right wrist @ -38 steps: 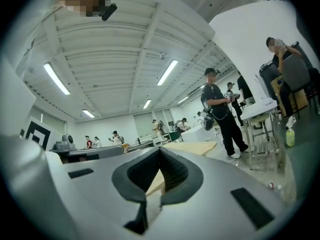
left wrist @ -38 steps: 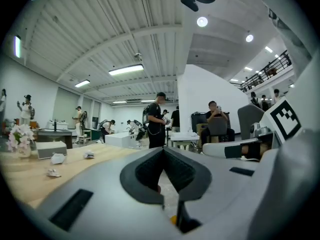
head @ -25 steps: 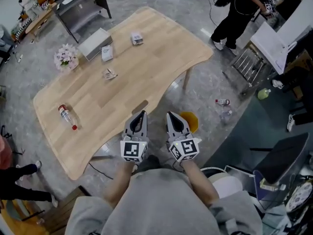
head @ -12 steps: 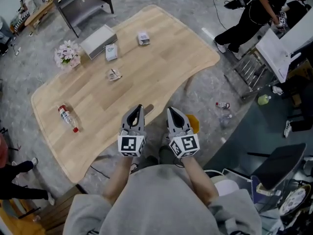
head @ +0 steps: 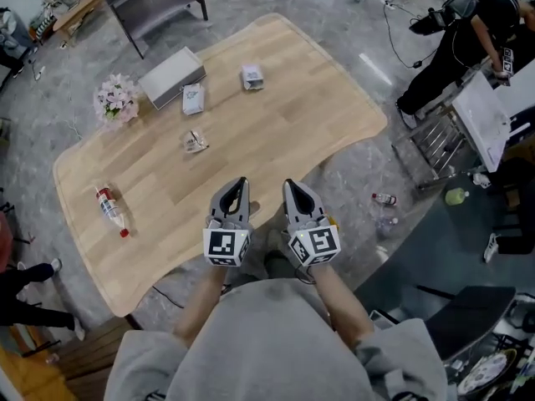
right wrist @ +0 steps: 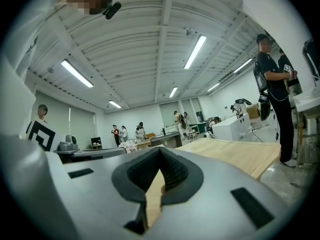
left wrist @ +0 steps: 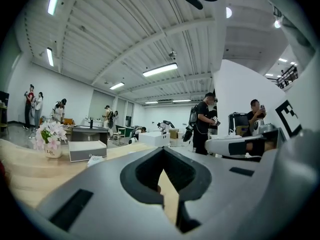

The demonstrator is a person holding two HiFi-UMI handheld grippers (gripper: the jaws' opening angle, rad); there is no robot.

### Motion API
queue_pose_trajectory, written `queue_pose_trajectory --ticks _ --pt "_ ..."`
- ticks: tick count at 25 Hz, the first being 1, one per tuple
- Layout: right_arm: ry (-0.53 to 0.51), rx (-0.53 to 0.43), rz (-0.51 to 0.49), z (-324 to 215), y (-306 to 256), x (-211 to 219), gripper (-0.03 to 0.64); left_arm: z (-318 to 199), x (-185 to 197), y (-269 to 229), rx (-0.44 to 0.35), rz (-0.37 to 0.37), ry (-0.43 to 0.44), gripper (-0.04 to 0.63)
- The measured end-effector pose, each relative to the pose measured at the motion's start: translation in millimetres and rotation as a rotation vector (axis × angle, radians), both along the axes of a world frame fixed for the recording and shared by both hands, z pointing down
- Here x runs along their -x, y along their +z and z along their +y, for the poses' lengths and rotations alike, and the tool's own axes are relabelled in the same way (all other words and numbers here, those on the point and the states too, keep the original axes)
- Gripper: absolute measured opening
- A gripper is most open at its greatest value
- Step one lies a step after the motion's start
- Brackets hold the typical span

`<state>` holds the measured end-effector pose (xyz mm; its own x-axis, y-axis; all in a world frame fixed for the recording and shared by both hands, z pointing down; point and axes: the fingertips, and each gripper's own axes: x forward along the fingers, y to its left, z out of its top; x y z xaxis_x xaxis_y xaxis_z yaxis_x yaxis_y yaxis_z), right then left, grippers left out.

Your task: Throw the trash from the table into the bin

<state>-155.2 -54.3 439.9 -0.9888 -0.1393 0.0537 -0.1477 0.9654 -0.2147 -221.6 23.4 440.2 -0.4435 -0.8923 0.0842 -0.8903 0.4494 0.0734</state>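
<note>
— What is hidden or hard to make out?

— The table [head: 276,132] loses its near edge behind both grippers. A yellow thing [head: 333,220] peeps out beside the right gripper [head: 288,184]; too little of it shows to name it. Print on the trash is too small to read.

— And the jaws?

— The left gripper [head: 241,182] has its jaws pressed together with nothing between them. The right gripper's jaws are together and empty too.

— Where is the trash, taking the flowers [head: 116,98] as the mark?

— A grey box [head: 171,77] stands just beside the flowers, and a flat packet [head: 193,98] lies just beside that box, on the side away from them. A small carton [head: 252,78] sits farther out the same way. A crumpled wrapper [head: 196,142] lies between the flowers and the grippers. The bottle [head: 110,210] lies well apart from the flowers, towards the person.

— How does the bottle lie?

— On its side, its long axis running away from the flowers, red cap at the far end from them.
</note>
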Motion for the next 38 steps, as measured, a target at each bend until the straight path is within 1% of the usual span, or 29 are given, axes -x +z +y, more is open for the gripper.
queue_pose_trajectory --ticks 7,10,17,24,28,33,38 --pt "-0.071 0.029 -0.014 -36.0 0.9 34.3 0.005 -34.5 25.9 -0.4 0.027 -0.014 -0.066 0.005" --pt "-0.088 0.040 -0.013 -45.4 4.7 45.8 0.005 -42.3 31.7 5.0 0.043 -0.012 -0.078 0.005" --pt "-0.095 0.047 0.007 -52.0 12.6 69.4 0.005 -51.0 50.4 11.9 0.054 0.002 -0.068 0.005" --pt "-0.062 0.026 0.030 -51.4 17.4 94.4 0.005 -54.5 72.4 19.6 0.051 0.028 -0.024 0.005" --pt "-0.044 0.017 0.035 -52.9 14.7 106.4 0.005 -60.5 80.2 17.3 0.049 0.018 0.006 0.005" --pt "-0.053 0.002 0.040 -63.7 18.2 122.7 0.005 -71.5 96.6 19.0 0.046 0.019 0.003 0.005" --pt "-0.078 0.003 0.052 -89.7 25.9 151.5 0.005 -91.0 128.6 28.3 0.061 0.024 -0.028 0.005"
